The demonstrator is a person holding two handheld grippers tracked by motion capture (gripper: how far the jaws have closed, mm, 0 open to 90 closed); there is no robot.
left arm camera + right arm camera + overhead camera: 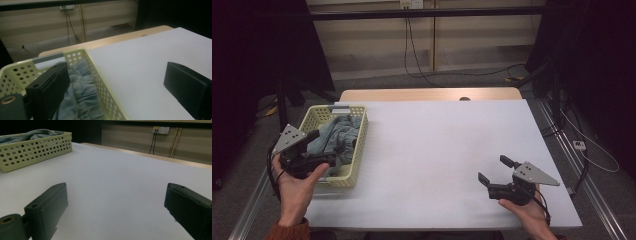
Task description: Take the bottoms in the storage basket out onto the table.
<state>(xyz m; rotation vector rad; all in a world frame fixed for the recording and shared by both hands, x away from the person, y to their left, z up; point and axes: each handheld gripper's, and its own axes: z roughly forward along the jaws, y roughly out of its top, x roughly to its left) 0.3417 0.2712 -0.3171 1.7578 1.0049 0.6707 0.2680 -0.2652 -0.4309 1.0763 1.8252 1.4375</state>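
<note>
A pale yellow perforated basket [358, 150] stands at the table's left edge and holds crumpled grey-blue cloth [338, 136]. My left gripper [323, 148] is open at the basket's near end. In the left gripper view the open left gripper [120, 87] straddles the basket wall [100, 75], one jaw over the cloth [80, 97] and the other over bare table. My right gripper [495, 170] is open low over the table's near right part, holding nothing. The right gripper view has the open right gripper [117, 207] pointing across the white top toward the basket [32, 150] and cloth [37, 132].
The white table top [437, 145] spreads wide between basket and right gripper. A wooden strip [427, 94] runs along its far edge. Cables [412, 50] hang from a wall socket behind. Dark curtains flank both sides, and metal rails run beside the table.
</note>
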